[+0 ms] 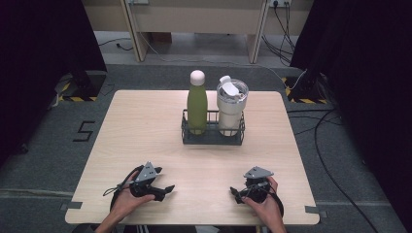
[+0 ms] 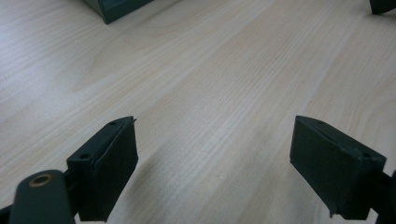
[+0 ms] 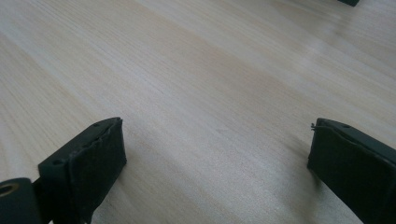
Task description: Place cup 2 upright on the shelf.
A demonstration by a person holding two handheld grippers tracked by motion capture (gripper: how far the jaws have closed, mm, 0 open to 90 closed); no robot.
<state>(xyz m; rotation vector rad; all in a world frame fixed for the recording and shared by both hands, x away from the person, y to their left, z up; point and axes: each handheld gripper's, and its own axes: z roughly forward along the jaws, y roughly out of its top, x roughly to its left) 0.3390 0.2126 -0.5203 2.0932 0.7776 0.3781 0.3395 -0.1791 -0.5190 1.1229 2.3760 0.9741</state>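
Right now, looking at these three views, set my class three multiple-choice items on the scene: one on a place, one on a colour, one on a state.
1. Where does the green bottle stand?
A. Lying on the bare table near the hands
B. Upright in the dark wire caddy, at the tumbler's left in the high view
C. On the floor beyond the table

2. What colour is the bottle's cap?
A. White
B. Red
C. Black

3. How do the jaws of the left gripper and right gripper stand?
A. Both shut on the bottle
B. One shut, one open
C. Both open, with nothing between them

Answers: 1 B, since bottle and white tumbler stand side by side inside the caddy. 2 A, the rounded cap is white above the green body. 3 C, each gripper view shows bare wooden table between wide-apart jaws.
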